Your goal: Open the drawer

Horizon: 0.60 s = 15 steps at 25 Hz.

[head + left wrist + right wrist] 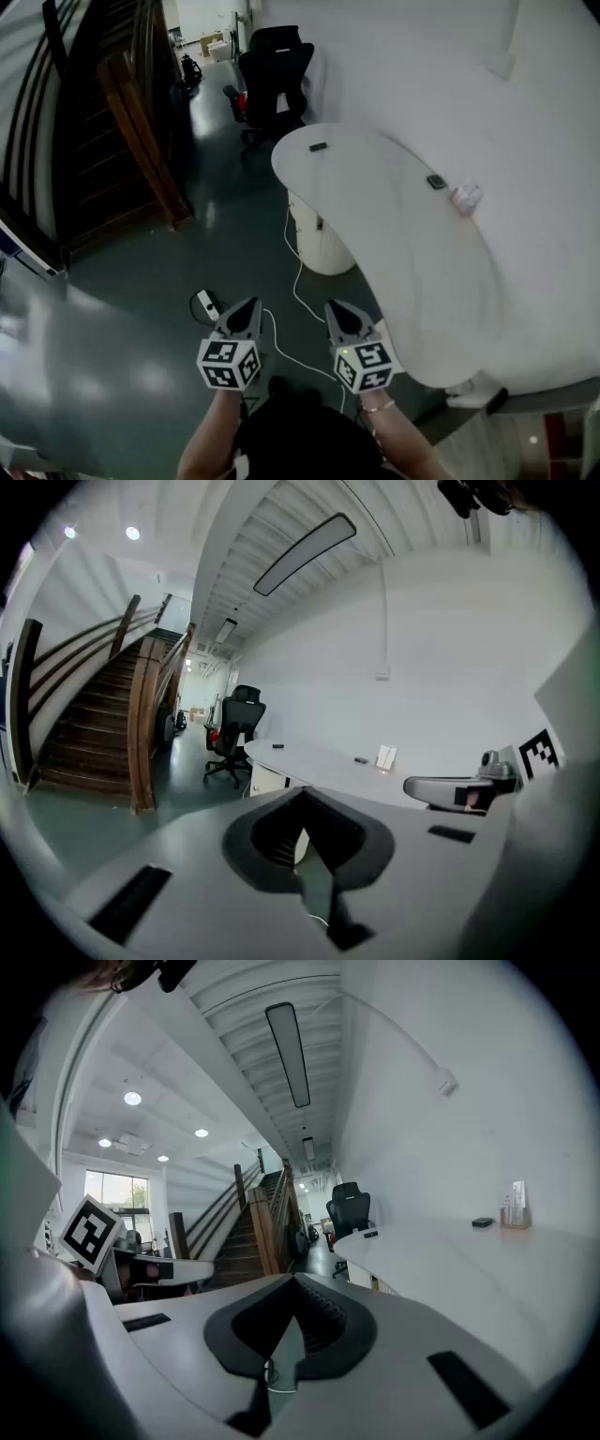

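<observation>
**A:** Head view: a person stands on the dark floor, with the left gripper and right gripper side by side at lower centre. Both are well apart from the drawer unit, tucked under the white worktop at centre frame. How far along is the job?

**B:** Not begun, by the look of it. No drawer front shows pulled out, and neither gripper is near the unit. Everything is still to do: close in, take hold of the front, pull.

**A:** And the jaws?

**B:** Both pairs are together, tips meeting, with nothing between them and touching nothing. Each gripper view shows only floor and a white cable past the tips. They would likely have to part before any grasp.
</observation>
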Motion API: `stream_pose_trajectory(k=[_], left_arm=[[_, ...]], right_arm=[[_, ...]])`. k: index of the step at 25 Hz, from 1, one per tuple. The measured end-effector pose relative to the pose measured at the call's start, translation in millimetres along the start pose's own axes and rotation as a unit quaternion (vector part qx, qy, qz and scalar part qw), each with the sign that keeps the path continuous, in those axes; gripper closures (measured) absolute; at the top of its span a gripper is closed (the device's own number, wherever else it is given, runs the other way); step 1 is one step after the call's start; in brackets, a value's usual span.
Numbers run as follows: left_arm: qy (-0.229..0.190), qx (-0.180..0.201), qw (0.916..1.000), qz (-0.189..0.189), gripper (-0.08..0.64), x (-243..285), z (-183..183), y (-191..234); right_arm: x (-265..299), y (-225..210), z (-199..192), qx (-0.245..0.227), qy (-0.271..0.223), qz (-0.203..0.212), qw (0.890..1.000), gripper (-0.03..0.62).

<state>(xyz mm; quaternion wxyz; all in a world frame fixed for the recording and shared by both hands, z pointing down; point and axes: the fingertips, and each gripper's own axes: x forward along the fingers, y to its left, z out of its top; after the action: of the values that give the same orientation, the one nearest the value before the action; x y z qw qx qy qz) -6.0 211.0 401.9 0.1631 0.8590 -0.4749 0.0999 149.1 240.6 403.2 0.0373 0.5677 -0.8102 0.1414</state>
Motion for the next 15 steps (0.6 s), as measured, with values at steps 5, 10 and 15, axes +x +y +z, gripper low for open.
stream_pose_trajectory(k=[5, 10, 15], left_arm=[[0.000, 0.002, 0.9999, 0.010, 0.558, 0.9, -0.9, -2.5], [-0.004, -0.009, 0.9998, 0.019, 0.558, 6.3, -2.7, -5.7], [-0.009, -0.009, 0.9994, 0.033, 0.558, 15.3, -1.2, -4.0]], right_arm=[[-1.4, -3.1, -1.8, 0.002, -0.001, 0.020, 1.000, 0.589], [-6.0, -12.9, -9.3, 0.013, -0.003, 0.012, 1.000, 0.589], [-6.0, -16.6, -10.3, 0.024, -0.003, 0.011, 1.000, 0.589]])
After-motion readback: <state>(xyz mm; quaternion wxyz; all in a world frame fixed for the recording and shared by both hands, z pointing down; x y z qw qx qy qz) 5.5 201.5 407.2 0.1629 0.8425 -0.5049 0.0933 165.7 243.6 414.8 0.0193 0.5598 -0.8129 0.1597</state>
